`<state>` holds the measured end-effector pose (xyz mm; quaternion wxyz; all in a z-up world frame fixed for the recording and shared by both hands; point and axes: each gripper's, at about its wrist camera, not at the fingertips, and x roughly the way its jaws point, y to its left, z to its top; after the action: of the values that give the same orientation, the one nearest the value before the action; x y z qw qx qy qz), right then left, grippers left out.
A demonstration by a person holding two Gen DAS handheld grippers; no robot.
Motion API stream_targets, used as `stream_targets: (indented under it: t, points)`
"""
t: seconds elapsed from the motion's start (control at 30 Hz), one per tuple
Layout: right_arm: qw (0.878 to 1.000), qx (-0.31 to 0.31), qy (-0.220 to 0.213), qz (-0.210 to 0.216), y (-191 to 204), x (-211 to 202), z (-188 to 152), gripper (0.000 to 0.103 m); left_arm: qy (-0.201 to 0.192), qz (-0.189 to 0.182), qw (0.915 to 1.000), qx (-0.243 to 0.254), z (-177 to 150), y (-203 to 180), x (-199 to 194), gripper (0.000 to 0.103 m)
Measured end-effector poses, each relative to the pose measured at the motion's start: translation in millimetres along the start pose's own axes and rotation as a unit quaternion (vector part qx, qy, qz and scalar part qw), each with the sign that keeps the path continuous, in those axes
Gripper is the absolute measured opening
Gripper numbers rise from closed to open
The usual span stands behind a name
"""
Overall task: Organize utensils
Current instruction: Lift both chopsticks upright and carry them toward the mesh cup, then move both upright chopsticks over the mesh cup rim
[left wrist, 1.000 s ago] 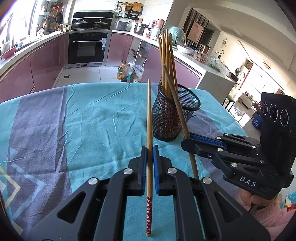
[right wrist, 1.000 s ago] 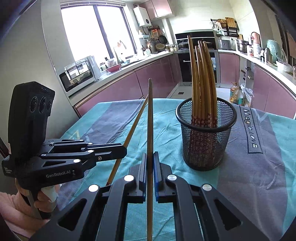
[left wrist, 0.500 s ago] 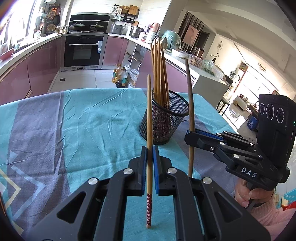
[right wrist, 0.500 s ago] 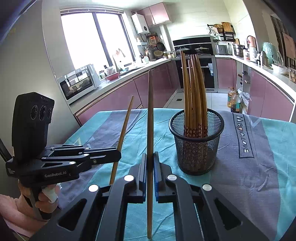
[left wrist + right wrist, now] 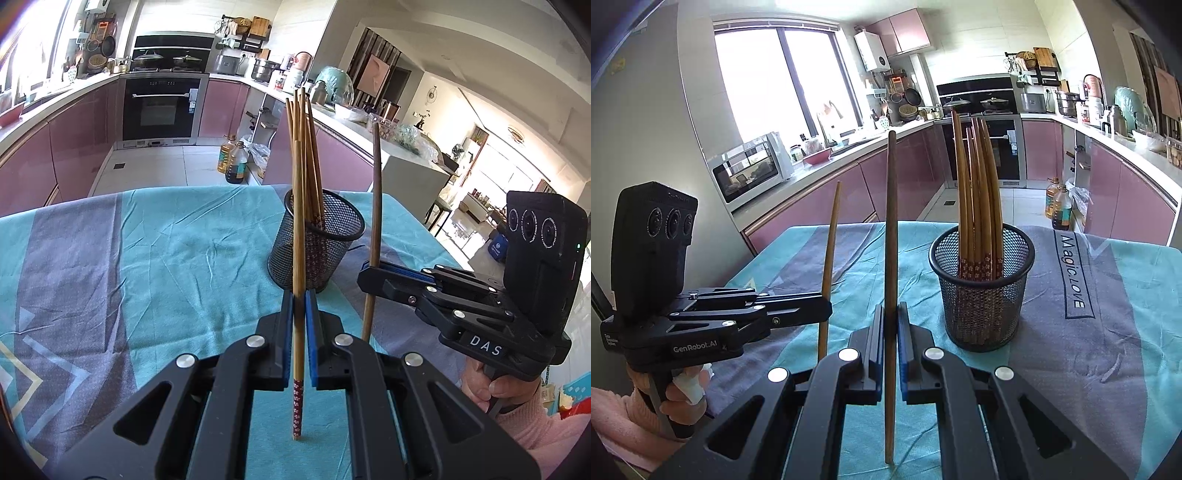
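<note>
A black mesh cup (image 5: 316, 243) holding several wooden chopsticks stands on the teal tablecloth; it also shows in the right wrist view (image 5: 982, 291). My left gripper (image 5: 299, 295) is shut on one upright chopstick (image 5: 298, 229) with a red patterned end, in front of the cup. My right gripper (image 5: 890, 310) is shut on another upright chopstick (image 5: 891, 229), left of the cup in its own view. The right gripper also shows in the left wrist view (image 5: 369, 273) with its chopstick (image 5: 375, 206). The left gripper shows in the right wrist view (image 5: 820, 310).
The table is covered by a teal and grey cloth (image 5: 147, 258) printed "Magic LOVE" (image 5: 1071, 273). Its far edge lies just behind the cup. Kitchen cabinets, an oven (image 5: 162, 107) and oil bottles (image 5: 232, 158) on the floor are beyond.
Both grippers have risen and tilted their chopsticks upright. The cup now sits lower and nearer the centre in the left wrist view.
</note>
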<state>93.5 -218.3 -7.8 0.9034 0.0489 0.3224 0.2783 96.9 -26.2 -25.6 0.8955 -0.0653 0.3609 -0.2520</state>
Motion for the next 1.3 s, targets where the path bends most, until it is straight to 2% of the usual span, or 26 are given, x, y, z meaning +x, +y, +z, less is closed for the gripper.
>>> stream_targets:
  t: [1.3]
  points:
    - [1.000, 0.005, -0.026, -0.008, -2, -13, 10, 0.006, -0.015, -0.011, 0.9998, 0.007, 5, -3, -5, 0.007]
